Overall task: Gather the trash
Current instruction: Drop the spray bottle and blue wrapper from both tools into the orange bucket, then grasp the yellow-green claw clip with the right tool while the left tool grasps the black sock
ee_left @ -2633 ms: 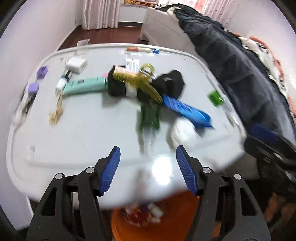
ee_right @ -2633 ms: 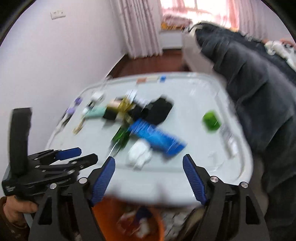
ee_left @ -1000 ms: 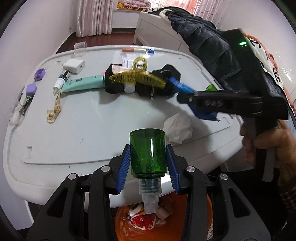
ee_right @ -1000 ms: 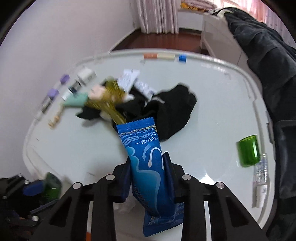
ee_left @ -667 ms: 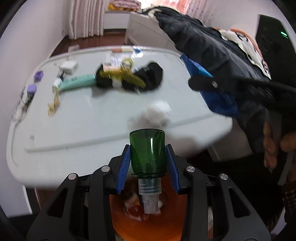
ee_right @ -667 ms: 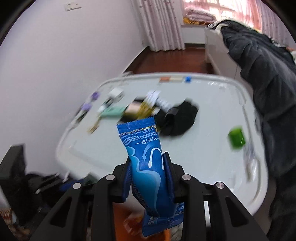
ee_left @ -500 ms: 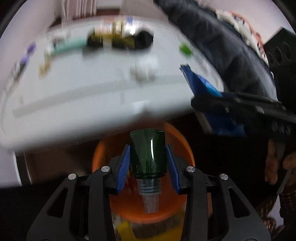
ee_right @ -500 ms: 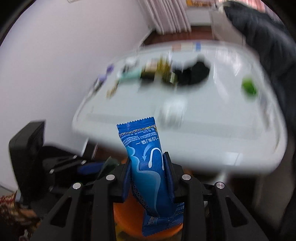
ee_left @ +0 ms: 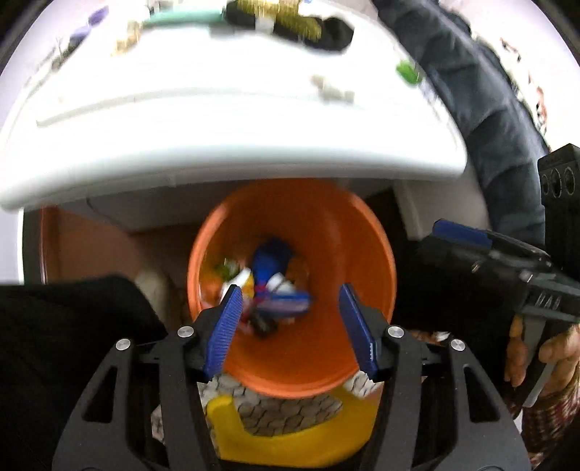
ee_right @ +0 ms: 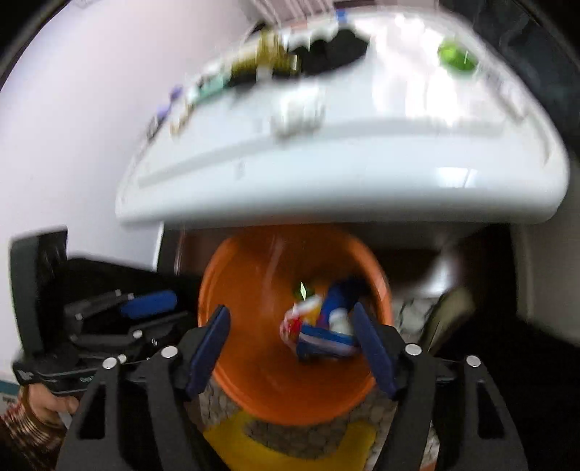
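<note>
Down in the orange bin (ee_left: 311, 362), below the table edge, lies the trash: a blue wrapper (ee_left: 286, 302) on the heap with red, white and yellow scraps around it, all blurred, so single items are hard to tell apart. In the right wrist view the same wrapper (ee_right: 326, 342) sits toward the right side of the bin (ee_right: 261, 369) floor. Left gripper (ee_left: 291, 331) hangs right over the bin mouth, jaws spread wide, nothing between the blue pads; the pads frame the heap, with bare orange wall showing on both sides. Right gripper (ee_right: 291, 349) also over the bin, jaws wide and empty, its right pad close to the bin's right rim. From the left view the right gripper (ee_left: 467, 239) shows just beside the bin's right rim; its jaw gap can't be judged from that side. From the right view the left gripper (ee_right: 145, 304) sits just beside the bin's left rim, a hand (ee_right: 43, 405) on its handle. The bin stands on a pebble-pattern mat with a yellow band (ee_left: 290, 434), partly tucked under the white table (ee_left: 224, 145), whose rounded front edge overhangs the far rim. Open room is toward the camera, above the near rim. On the table, blurred: a crumpled tissue (ee_left: 333, 92), a green cap (ee_left: 407, 74), a black cloth (ee_left: 331, 34). A dark jacket (ee_left: 485, 108) hangs at the right.
</note>
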`<state>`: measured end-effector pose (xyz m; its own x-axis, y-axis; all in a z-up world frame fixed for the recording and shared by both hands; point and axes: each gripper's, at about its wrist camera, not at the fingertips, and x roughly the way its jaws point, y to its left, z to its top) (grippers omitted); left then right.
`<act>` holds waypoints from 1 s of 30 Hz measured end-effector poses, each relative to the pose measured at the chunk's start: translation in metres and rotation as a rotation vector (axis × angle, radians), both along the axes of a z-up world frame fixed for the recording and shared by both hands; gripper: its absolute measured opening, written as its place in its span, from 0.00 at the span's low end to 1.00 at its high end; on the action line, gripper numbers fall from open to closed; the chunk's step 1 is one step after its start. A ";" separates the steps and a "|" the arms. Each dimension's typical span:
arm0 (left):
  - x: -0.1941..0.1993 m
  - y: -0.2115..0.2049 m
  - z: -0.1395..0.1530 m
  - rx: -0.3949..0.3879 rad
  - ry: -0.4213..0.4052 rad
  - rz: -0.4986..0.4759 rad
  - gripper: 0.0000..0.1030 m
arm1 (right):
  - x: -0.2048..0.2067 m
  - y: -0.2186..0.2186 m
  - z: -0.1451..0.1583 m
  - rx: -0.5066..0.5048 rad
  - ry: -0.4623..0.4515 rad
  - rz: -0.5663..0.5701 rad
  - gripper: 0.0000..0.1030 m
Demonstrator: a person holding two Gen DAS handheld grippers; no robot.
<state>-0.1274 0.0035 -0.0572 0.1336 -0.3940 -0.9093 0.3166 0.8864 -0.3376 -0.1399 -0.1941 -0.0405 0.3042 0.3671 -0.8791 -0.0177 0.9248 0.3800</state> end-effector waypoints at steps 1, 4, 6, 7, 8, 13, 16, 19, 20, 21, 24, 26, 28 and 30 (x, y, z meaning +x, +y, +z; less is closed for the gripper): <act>0.002 0.001 0.006 -0.001 -0.030 -0.003 0.53 | 0.006 -0.003 0.012 -0.002 -0.034 -0.008 0.69; 0.019 -0.002 0.028 0.011 -0.149 0.002 0.53 | 0.027 -0.008 0.043 -0.038 -0.136 -0.008 0.73; 0.033 0.000 0.040 0.009 -0.198 0.024 0.53 | 0.049 -0.006 0.063 -0.076 -0.213 0.004 0.75; 0.041 0.000 0.046 0.003 -0.215 0.046 0.54 | 0.056 -0.006 0.070 -0.086 -0.246 0.016 0.75; 0.050 0.001 0.049 -0.004 -0.226 0.069 0.55 | 0.070 -0.001 0.077 -0.110 -0.292 0.032 0.74; 0.086 0.014 0.059 -0.013 -0.306 0.183 0.57 | 0.137 0.032 0.075 -0.295 -0.407 0.134 0.73; 0.093 0.024 0.055 -0.013 -0.323 0.208 0.57 | 0.178 0.054 0.051 -0.391 -0.407 0.217 0.70; 0.094 0.027 0.042 -0.021 -0.301 0.196 0.57 | 0.210 0.072 0.025 -0.444 -0.374 0.281 0.69; 0.095 0.027 0.039 -0.014 -0.295 0.193 0.57 | 0.217 0.076 0.018 -0.443 -0.359 0.300 0.69; 0.096 0.029 0.036 -0.011 -0.286 0.189 0.57 | 0.226 0.081 0.011 -0.455 -0.354 0.319 0.69; 0.099 0.031 0.026 -0.033 -0.246 0.188 0.57 | 0.241 0.093 -0.003 -0.534 -0.352 0.367 0.64; 0.099 0.031 0.024 -0.041 -0.233 0.185 0.57 | 0.248 0.096 -0.008 -0.565 -0.362 0.390 0.57; 0.099 0.030 0.024 -0.044 -0.235 0.182 0.57 | 0.249 0.092 -0.004 -0.550 -0.357 0.375 0.49; 0.099 0.029 0.024 -0.047 -0.236 0.180 0.57 | 0.249 0.082 0.003 -0.493 -0.350 0.325 0.49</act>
<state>-0.0283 0.0325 -0.0333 0.4112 -0.3857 -0.8259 0.2301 0.9207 -0.3154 0.1089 -0.1119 -0.0380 0.5429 0.0695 -0.8369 -0.3684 0.9153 -0.1629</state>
